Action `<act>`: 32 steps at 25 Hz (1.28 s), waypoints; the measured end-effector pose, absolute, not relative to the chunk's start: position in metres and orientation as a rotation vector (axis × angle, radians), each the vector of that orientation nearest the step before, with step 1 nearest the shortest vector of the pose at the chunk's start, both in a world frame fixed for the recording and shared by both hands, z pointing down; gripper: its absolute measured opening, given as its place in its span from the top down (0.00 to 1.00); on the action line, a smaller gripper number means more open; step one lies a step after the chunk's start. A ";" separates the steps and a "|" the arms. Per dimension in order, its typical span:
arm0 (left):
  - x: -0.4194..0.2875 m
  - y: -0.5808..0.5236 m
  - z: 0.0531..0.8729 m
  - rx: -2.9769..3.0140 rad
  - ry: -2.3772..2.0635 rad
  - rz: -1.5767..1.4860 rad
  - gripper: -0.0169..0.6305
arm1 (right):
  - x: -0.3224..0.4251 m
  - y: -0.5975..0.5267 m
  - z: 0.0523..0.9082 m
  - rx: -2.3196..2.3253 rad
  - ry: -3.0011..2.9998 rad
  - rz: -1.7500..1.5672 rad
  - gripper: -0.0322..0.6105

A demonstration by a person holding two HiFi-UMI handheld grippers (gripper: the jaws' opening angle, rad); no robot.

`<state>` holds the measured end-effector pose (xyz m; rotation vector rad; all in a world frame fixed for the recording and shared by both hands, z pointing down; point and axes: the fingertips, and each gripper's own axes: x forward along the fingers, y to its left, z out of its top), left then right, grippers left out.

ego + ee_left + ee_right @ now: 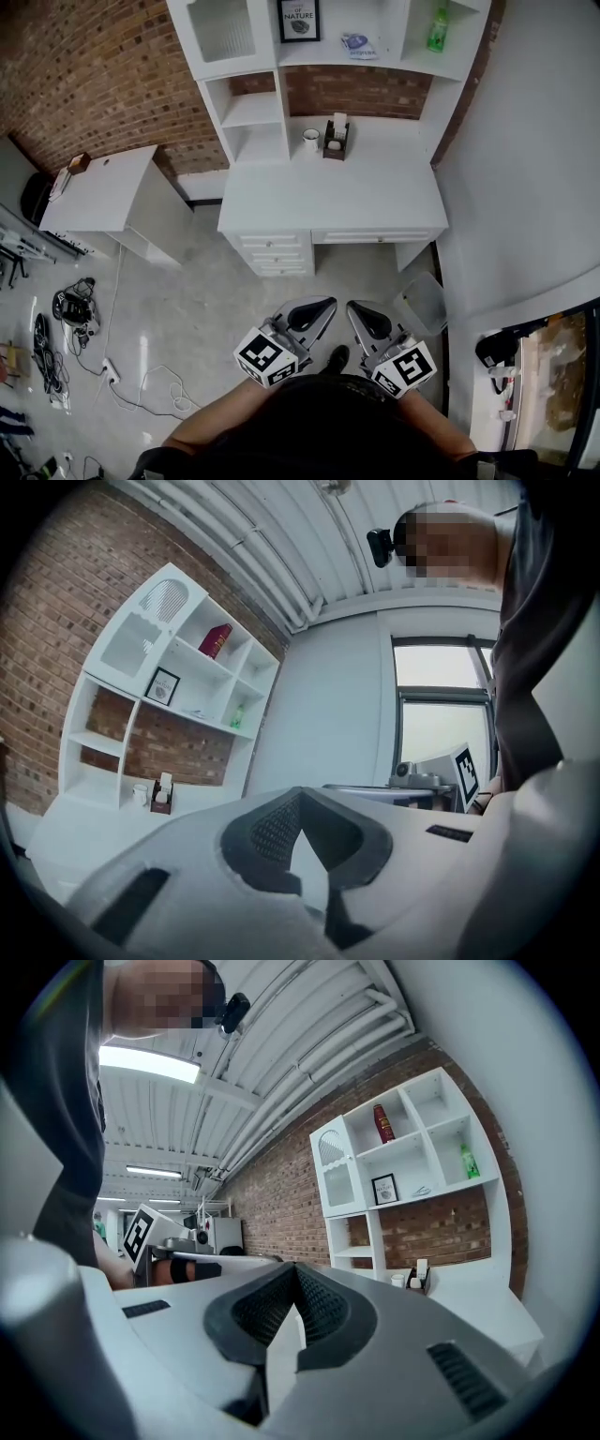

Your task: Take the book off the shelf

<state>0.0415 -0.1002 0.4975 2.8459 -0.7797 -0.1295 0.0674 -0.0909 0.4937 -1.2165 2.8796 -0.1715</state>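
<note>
— Two edges bound the way in: the front edge of the white wooden desk [333, 202] ahead and the plain white wall [525, 187] on the right. An open stretch of glossy grey floor [206, 300] lies between the desk front and the grippers.
— What crowds it?
— A clear plastic bin [422, 302] stands by the desk's right front corner. A low white cabinet [103, 192] sits off the desk's left end, and a tangle of dark cables [75, 309] lies along the floor's left edge.
— Where is the book?
— The dark red hardback book [216, 640] stands on end in the middle compartment of the top row of the white shelf unit [253, 111] at the desk's back edge. It is directly above the compartment with the black-framed picture [163, 685]. The head view cuts that top row off, so the book shows only in the two gripper views, too small to read.
— And the hands?
— The left gripper [314, 314] and right gripper [368, 319] sit side by side close to the body. They point level at the desk, well apart from the shelves. On both, the jaws are closed tip to tip with nothing between them.
</note>
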 end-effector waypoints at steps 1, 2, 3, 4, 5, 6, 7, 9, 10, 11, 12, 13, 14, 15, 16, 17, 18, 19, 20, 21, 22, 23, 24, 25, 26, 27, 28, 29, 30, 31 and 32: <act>0.049 -0.108 0.497 2.847 -0.794 -0.131 0.96 | 0.078 -0.099 0.494 -1.211 2.878 -0.172 0.93; 0.057 -0.115 0.498 2.847 -0.805 -0.131 0.96 | 0.088 -0.106 0.494 -1.208 2.875 -0.173 0.93; 0.065 -0.122 0.498 2.847 -0.811 -0.129 0.96 | 0.097 -0.113 0.495 -1.208 2.871 -0.177 0.93; 0.072 -0.127 0.499 2.847 -0.812 -0.124 0.96 | 0.106 -0.120 0.496 -1.209 2.865 -0.185 0.93; 0.079 -0.132 0.500 2.849 -0.811 -0.118 0.96 | 0.113 -0.126 0.497 -1.208 2.860 -0.194 0.93; 0.085 -0.136 0.500 2.851 -0.809 -0.110 0.96 | 0.119 -0.130 0.497 -1.205 2.859 -0.200 0.93; 0.091 -0.140 0.500 2.855 -0.809 -0.104 0.96 | 0.124 -0.133 0.498 -1.201 2.860 -0.201 0.93; 0.099 -0.148 0.501 2.861 -0.812 -0.098 0.96 | 0.132 -0.139 0.498 -1.202 2.861 -0.199 0.93; 0.102 -0.151 0.502 2.860 -0.815 -0.098 0.96 | 0.137 -0.143 0.499 -1.212 2.854 -0.205 0.93; 0.105 -0.155 0.503 2.855 -0.817 -0.099 0.96 | 0.142 -0.148 0.500 -1.226 2.842 -0.217 0.93; 0.106 -0.159 0.504 2.849 -0.815 -0.099 0.96 | 0.147 -0.153 0.502 -1.241 2.830 -0.232 0.93; 0.108 -0.163 0.505 2.846 -0.814 -0.098 0.96 | 0.151 -0.158 0.504 -1.252 2.822 -0.247 0.93; 0.109 -0.166 0.505 2.845 -0.814 -0.097 0.96 | 0.154 -0.161 0.506 -1.259 2.820 -0.258 0.93; 0.109 -0.171 0.506 2.845 -0.818 -0.097 0.96 | 0.157 -0.164 0.508 -1.263 2.821 -0.265 0.93; 0.109 -0.178 0.506 2.842 -0.825 -0.101 0.96 | 0.159 -0.168 0.510 -1.268 2.820 -0.270 0.93; 0.108 -0.186 0.506 2.837 -0.831 -0.109 0.96 | 0.161 -0.172 0.511 -1.276 2.817 -0.271 0.93; 0.108 -0.194 0.506 2.831 -0.836 -0.116 0.96 | 0.162 -0.177 0.511 -1.288 2.812 -0.270 0.93; 0.108 -0.201 0.506 2.827 -0.836 -0.123 0.96 | 0.165 -0.182 0.511 -1.302 2.807 -0.266 0.93; 0.109 -0.208 0.506 2.826 -0.834 -0.127 0.96 | 0.167 -0.188 0.510 -1.315 2.802 -0.261 0.93; 0.110 -0.214 0.506 2.827 -0.830 -0.130 0.96 | 0.170 -0.193 0.510 -1.327 2.796 -0.257 0.93; 0.112 -0.221 0.506 2.830 -0.825 -0.132 0.96 | 0.173 -0.200 0.509 -1.337 2.792 -0.254 0.93; 0.113 -0.229 0.505 2.833 -0.820 -0.135 0.96 | 0.175 -0.207 0.508 -1.346 2.790 -0.250 0.93; 0.114 -0.236 0.505 2.835 -0.815 -0.137 0.96 | 0.177 -0.214 0.508 -1.355 2.788 -0.248 0.93; 0.115 -0.245 0.505 2.837 -0.809 -0.140 0.96 | 0.179 -0.223 0.509 -1.364 2.787 -0.249 0.93; 0.116 -0.254 0.505 2.839 -0.804 -0.141 0.96 | 0.179 -0.232 0.510 -1.371 2.786 -0.253 0.93; 0.116 -0.263 0.506 2.840 -0.799 -0.142 0.96 | 0.178 -0.242 0.511 -1.376 2.785 -0.257 0.93; 0.115 -0.273 0.507 2.841 -0.794 -0.143 0.96 | 0.177 -0.252 0.513 -1.379 2.786 -0.259 0.93; 0.114 -0.283 0.507 2.842 -0.790 -0.146 0.96 | 0.175 -0.262 0.514 -1.380 2.789 -0.258 0.93; 0.112 -0.295 0.508 2.842 -0.785 -0.151 0.96 | 0.172 -0.273 0.514 -1.380 2.792 -0.253 0.93; 0.110 -0.307 0.508 2.841 -0.780 -0.157 0.96 | 0.169 -0.285 0.514 -1.381 2.794 -0.245 0.93; 0.108 -0.320 0.507 2.842 -0.774 -0.162 0.96 | 0.165 -0.299 0.513 -1.382 2.794 -0.234 0.93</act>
